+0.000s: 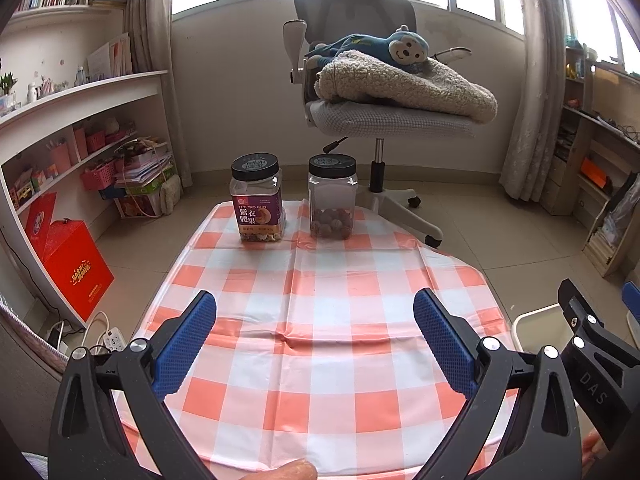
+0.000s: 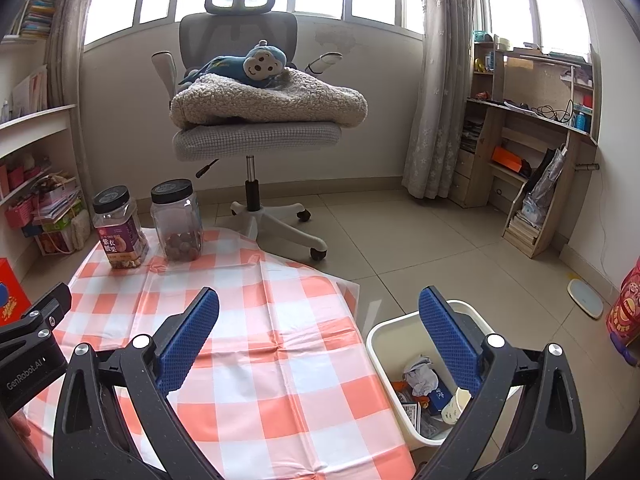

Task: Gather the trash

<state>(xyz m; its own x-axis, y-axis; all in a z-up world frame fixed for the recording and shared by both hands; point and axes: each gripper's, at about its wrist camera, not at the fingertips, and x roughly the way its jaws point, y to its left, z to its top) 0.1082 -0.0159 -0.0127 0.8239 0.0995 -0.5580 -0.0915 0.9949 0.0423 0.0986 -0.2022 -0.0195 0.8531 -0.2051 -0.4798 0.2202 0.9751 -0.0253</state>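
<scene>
In the left wrist view, the left gripper (image 1: 315, 312) is held spread wide with nothing between its fingers; well beyond the fingertips a labelled jar (image 1: 257, 198) of mixed nuts and a clear jar (image 1: 332, 197) holding a low layer of brown nuts are stood upright on the checked cloth (image 1: 320, 320). In the right wrist view, the right gripper (image 2: 319, 312) is likewise spread and empty; a white bin (image 2: 384, 344) is seen under its right finger, and crumpled paper (image 2: 419, 376), a tilted paper cup (image 2: 456, 404) and wrappers are contained in it.

Both wrist views face chair (image 1: 360, 92) over checked cloth (image 2: 256, 320); right view offset rightward.
</scene>
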